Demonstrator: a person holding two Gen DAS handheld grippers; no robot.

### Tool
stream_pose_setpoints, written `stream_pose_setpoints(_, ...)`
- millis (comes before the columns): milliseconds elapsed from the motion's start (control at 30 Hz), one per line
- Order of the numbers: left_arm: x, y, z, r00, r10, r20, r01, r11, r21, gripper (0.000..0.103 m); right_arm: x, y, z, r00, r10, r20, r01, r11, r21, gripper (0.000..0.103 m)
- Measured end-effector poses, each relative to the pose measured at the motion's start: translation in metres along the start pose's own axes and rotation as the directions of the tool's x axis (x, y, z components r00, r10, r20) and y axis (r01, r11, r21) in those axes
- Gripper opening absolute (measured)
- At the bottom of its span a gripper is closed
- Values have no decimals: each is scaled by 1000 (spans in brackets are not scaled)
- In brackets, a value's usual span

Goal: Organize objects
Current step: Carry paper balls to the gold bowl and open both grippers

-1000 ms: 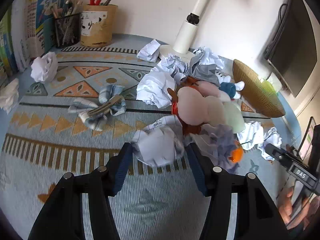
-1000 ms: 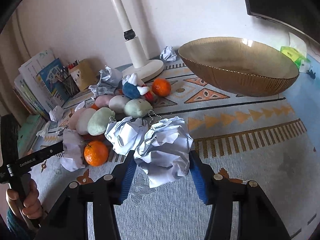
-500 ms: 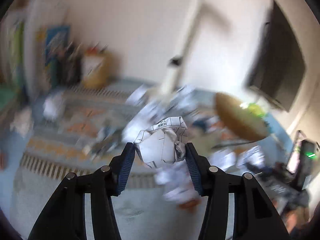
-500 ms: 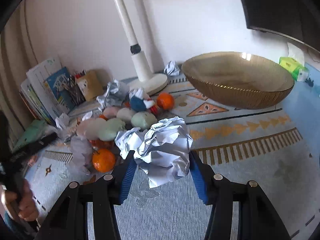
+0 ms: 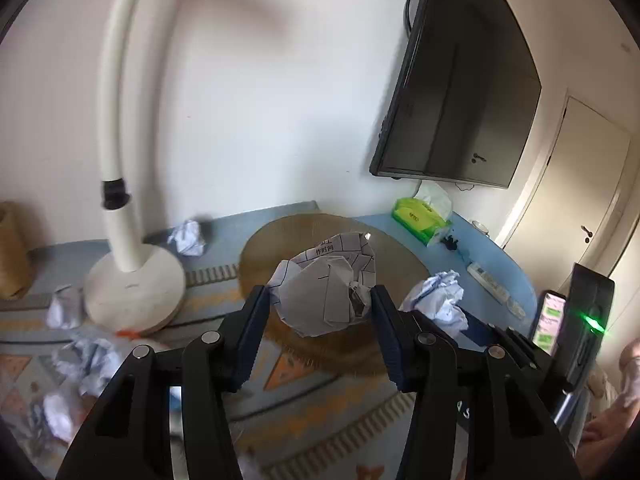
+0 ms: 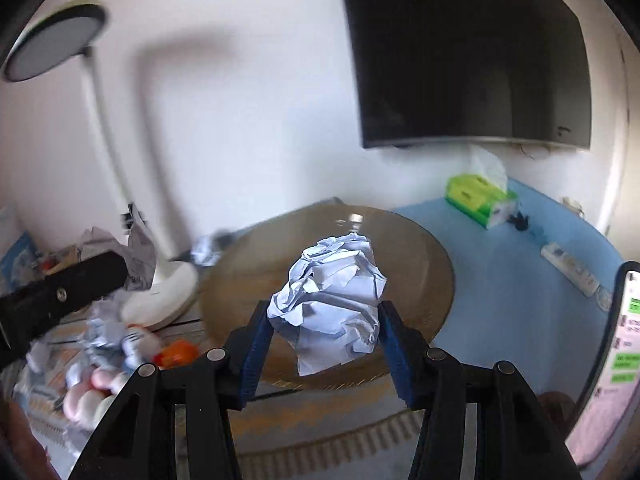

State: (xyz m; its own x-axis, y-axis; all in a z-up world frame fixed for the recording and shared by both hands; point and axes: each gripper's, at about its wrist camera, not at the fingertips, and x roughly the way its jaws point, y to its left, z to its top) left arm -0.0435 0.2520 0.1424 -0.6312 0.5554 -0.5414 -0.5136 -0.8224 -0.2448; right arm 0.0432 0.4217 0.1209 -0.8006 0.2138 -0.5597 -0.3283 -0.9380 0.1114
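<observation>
Holding both tools raised and angled down toward the wide brown ribbed bowl, I see my left gripper pinching a crumpled white paper ball with printed lines, and my right gripper pinching a crumpled pale-blue paper ball, both in front of the bowl.

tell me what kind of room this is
Probably a home living room or bedroom: a wall-mounted TV, a white desk lamp and a green tissue pack share a blue table laid with a patterned mat.
</observation>
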Motion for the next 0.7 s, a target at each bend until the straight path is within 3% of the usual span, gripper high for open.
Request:
stream_pose_setpoints(167, 27, -4, 2, 1000, 18, -9, -18, 1000, -2, 52, 21, -16, 7, 1000, -17, -22, 17, 999, 31, 53)
stream_pose_setpoints(200, 32, -2, 1, 1000, 17, -23, -18, 1000, -17, 55, 25, -16, 8, 999, -6, -33, 7, 1000, 27, 61)
stream_pose_setpoints(233, 35, 1, 1, 999, 15, -36, -16, 1000, -26, 64, 28, -15, 9, 999, -3, -45, 4, 1000, 19, 70)
stream_pose_setpoints(267, 38, 4, 1, 999, 14, -49, -16, 999, -38, 71, 30, -15, 10, 999, -14, -49, 15, 1000, 11, 83)
stream_pose_setpoints(300, 39, 7, 1, 998, 15, -53, -17, 999, -45, 76, 29, -15, 9, 999, -27, -40, 27, 1000, 5, 86)
stream_pose_setpoints(367, 30, 10, 0, 999, 7, -53, -9, 999, -48, 76, 24, -13, 7, 999, -25, -32, 25, 1000, -10, 86)
stream_pose_setpoints(500, -16, 17, -5, 999, -32, -5, 31, 998, -55, 76, -2, -5, 1, 1000, 24, -20, -25, 1000, -19, 86)
stream_pose_setpoints(600, -75, 26, -22, 998, 2, 65, 1, 999, -39, 79, -25, 10, -9, 995, 101, -17, -102, 994, -43, 86)
stream_pose_setpoints(700, -138, 49, -59, 985, 109, 137, -103, 993, -56, 103, -52, 39, -38, 979, 204, -23, -206, 974, -92, 92)
